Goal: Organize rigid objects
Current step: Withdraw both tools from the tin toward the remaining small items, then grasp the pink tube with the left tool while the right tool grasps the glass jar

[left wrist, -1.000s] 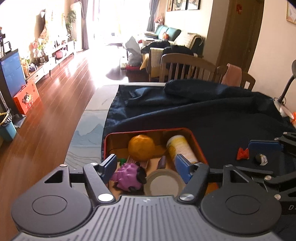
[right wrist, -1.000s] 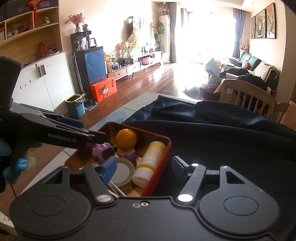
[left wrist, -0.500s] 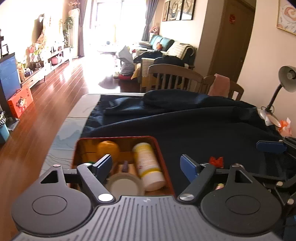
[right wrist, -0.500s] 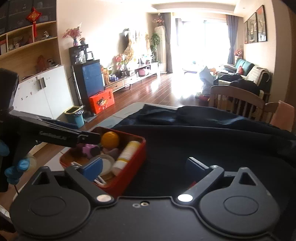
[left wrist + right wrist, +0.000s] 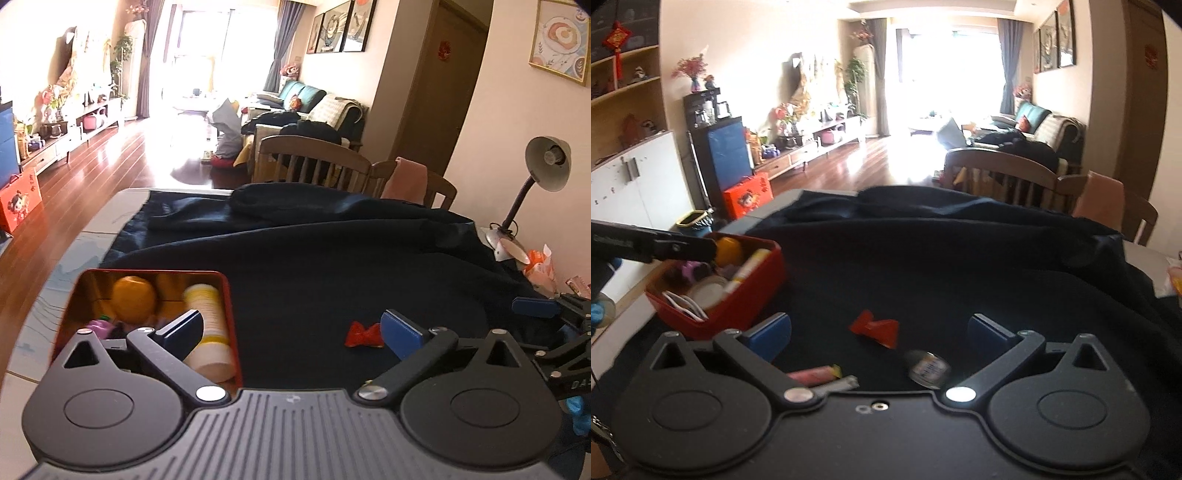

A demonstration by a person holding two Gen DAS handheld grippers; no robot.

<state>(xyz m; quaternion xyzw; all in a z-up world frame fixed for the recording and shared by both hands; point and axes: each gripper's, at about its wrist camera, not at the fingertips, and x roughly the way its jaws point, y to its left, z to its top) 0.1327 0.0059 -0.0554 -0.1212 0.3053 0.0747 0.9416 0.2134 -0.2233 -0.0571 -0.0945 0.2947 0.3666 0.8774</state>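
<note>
Sunlit living room behind, wooden chairs past the far edge; bench draped in a dark navy cloth [image 5: 923, 266]. At the left end, an open red rectangular tin [image 5: 750, 295], already holding an orange ball [image 5: 133, 298], a pale yellow cylindrical bottle [image 5: 210, 325], a purple knobbly toy [image 5: 99, 328] and a round white lid [image 5: 707, 291]. Still loose on the cloth: a small red bow-shaped piece [image 5: 875, 328], a little round glass jar [image 5: 929, 367], a pink stick-like item [image 5: 812, 376] beside a grey one, right under the camera.

Left tool [image 5: 291, 328] opening wide, nothing between the jaws, straddling the tin's right wall. Right tool [image 5: 879, 332] spread wide, empty, framing the red piece.

Likely trouble: soft, wrinkled cloth bunching under a closing pinch, dragging fabric up with the tiny red piece. Round jar apt to roll away if nudged. Both tools near one another, so a crossing reach risks a knock.
</note>
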